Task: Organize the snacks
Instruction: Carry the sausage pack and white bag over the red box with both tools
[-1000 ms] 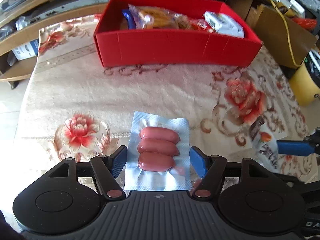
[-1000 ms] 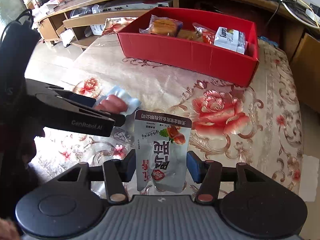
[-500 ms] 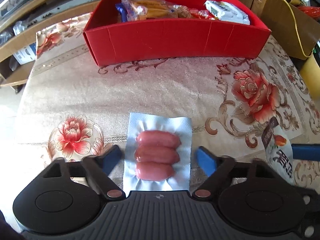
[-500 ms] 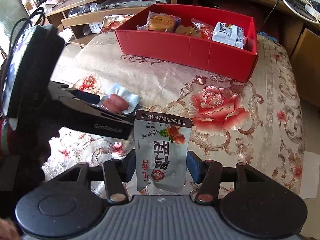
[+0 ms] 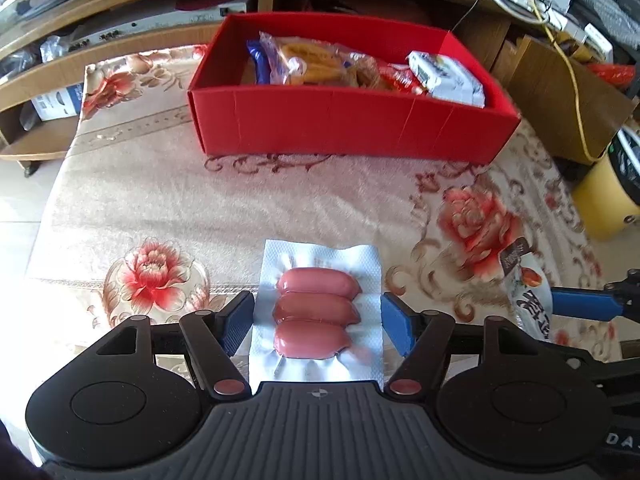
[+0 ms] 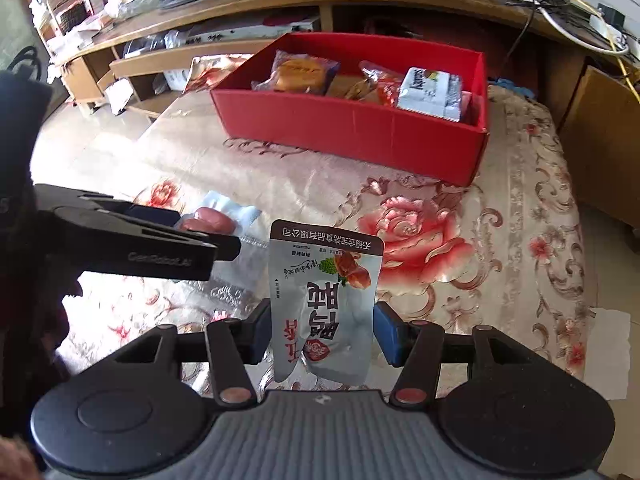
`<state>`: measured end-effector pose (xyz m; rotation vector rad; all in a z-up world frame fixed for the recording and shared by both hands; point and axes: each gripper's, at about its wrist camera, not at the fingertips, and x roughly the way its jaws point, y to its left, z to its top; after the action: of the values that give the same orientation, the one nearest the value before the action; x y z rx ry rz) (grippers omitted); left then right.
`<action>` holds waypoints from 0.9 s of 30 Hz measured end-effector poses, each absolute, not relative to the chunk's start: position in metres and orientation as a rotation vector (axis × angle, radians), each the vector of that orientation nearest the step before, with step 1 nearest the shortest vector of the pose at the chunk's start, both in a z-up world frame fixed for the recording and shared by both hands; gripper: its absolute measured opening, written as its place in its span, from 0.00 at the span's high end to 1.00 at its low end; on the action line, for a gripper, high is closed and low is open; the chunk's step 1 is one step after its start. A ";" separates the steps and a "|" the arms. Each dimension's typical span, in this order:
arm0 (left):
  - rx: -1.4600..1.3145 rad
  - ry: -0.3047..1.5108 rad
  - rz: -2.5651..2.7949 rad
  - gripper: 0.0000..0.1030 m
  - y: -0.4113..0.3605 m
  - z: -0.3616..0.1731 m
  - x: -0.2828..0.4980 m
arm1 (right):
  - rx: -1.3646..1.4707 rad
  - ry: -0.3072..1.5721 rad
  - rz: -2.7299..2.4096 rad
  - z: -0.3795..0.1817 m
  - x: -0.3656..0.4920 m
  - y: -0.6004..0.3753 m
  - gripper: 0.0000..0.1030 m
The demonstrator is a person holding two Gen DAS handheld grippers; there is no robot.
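Note:
A clear vacuum pack of three pink sausages [image 5: 316, 312] lies flat on the flowered tablecloth [image 5: 200, 208]. It sits between the blue pads of my left gripper [image 5: 318, 320], whose jaws are closing. The pads stand right at the pack's side edges, and the film shows no buckling. My right gripper [image 6: 320, 332] is shut on a silver snack pouch [image 6: 324, 300] with red print, held upside down above the cloth. That pouch [image 5: 528, 296] also shows at the right of the left wrist view. The red box [image 5: 352, 120] at the far side holds several wrapped snacks.
A low wooden shelf unit [image 6: 240, 12] with cables and clutter runs behind the table. A yellow bin [image 5: 604, 196] and a cardboard box [image 5: 560, 92] stand off the right edge. Bare cloth lies between the grippers and the red box [image 6: 352, 124].
The left gripper's pads spread a little wider around the sausage pack, then came back in to its edges. The right gripper has kept its hold on the pouch without moving.

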<state>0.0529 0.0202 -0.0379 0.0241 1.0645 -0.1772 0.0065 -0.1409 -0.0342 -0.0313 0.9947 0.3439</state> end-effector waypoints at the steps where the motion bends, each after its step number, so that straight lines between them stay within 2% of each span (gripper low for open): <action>1: 0.016 1.058 -0.182 0.28 0.020 -0.035 0.052 | -0.027 0.991 0.340 -0.034 0.007 -0.142 0.50; 27: -0.046 0.884 -0.212 0.28 -0.002 0.016 0.078 | 0.098 0.838 0.212 0.013 0.059 -0.169 0.50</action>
<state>0.0784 -0.0021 0.0156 -0.0461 0.8840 -0.2119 0.0588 -0.1695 0.0134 0.0979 0.8376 0.2117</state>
